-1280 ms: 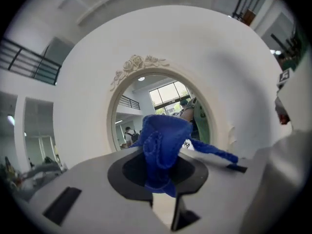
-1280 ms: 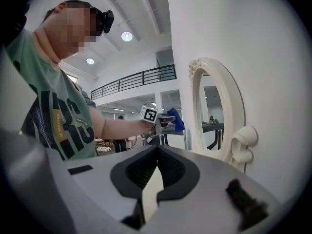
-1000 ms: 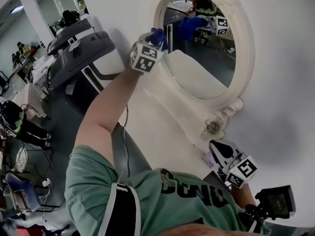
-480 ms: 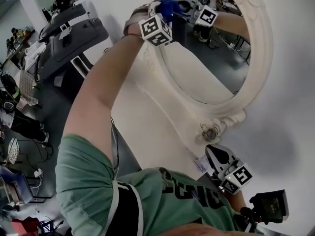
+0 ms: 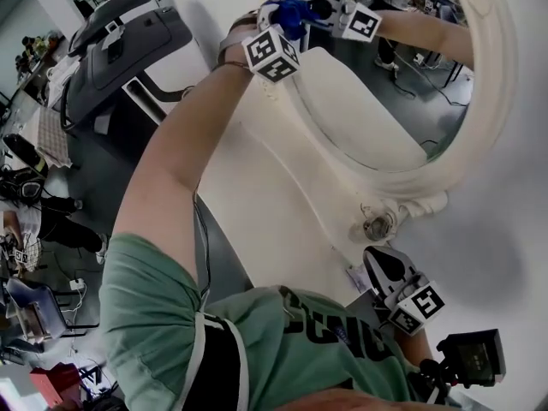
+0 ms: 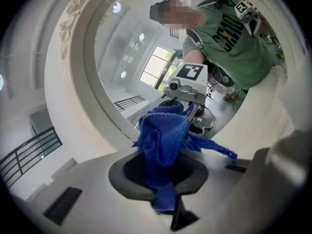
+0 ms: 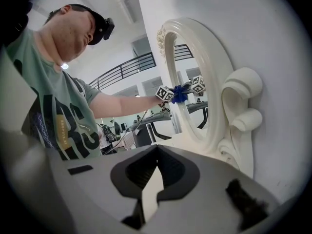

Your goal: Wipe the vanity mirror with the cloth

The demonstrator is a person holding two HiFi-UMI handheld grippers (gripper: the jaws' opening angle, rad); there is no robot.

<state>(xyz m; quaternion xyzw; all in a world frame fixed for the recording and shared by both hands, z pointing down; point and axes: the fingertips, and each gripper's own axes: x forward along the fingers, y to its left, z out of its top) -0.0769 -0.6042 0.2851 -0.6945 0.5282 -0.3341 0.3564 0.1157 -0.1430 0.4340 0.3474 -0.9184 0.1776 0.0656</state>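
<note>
Left gripper (image 6: 161, 179) clamped on bunched blue cloth (image 6: 163, 135), now up on oval white-framed vanity mirror (image 5: 368, 92), far-left glass edge, so wiping is underway. Right gripper (image 7: 153, 177) closed, empty, parked near.

No legible text; green shirt (image 5: 163, 332) lettering unreadable.

The cream-framed vanity mirror (image 5: 377, 84) sits flat against the white wall (image 5: 505, 212).

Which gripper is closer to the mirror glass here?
Left. The left gripper holds the cloth on the glass beside the frame; the right gripper sits below the frame's base, off the glass.
</note>
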